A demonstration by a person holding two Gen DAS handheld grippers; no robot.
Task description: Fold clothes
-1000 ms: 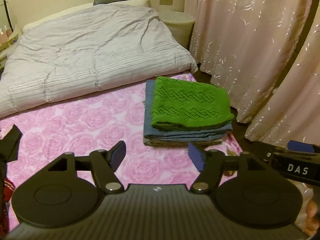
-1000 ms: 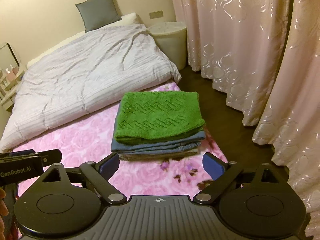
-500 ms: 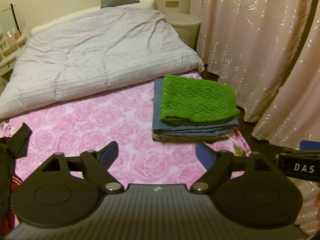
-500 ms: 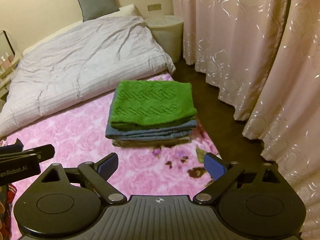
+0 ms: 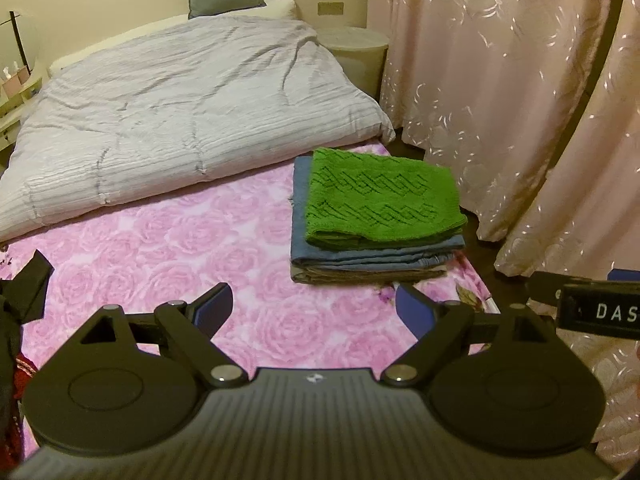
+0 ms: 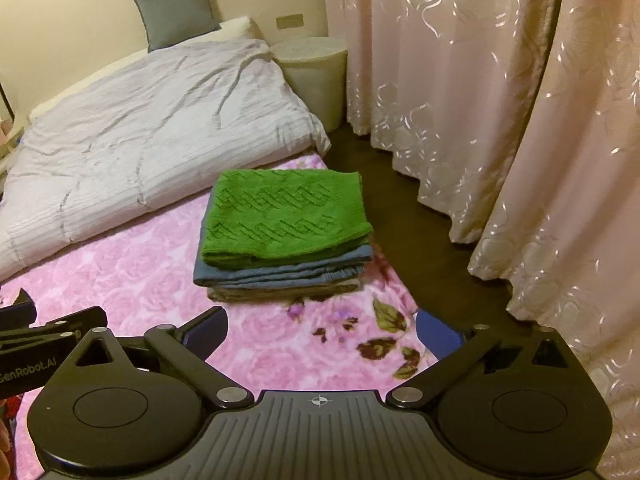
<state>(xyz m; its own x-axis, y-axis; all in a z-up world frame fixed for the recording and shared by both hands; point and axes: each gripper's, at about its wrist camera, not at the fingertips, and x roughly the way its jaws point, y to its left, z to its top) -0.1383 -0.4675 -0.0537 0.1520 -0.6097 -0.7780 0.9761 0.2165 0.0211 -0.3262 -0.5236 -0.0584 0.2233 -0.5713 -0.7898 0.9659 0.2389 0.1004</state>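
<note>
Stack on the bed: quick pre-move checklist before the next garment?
1. Left gripper empty, fingers apart, having just been opening: ok.
2. Right gripper empty, fingers apart, having just been opening: ok.
3. Green knit folded, flat on top of the stack: ok.
4. Blue layer and grey layer beneath, edges roughly aligned: ok.
5. Stack near the blanket corner, not overhanging: ok.
6. Next garment: dark fabric at the left view's edge, what it is: cannot tell.

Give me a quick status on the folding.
Both hand-held grippers, left and right, open and empty, jaws just widened. Folded stack on the pink blanket, green knit on top. Nothing in the way.
</note>
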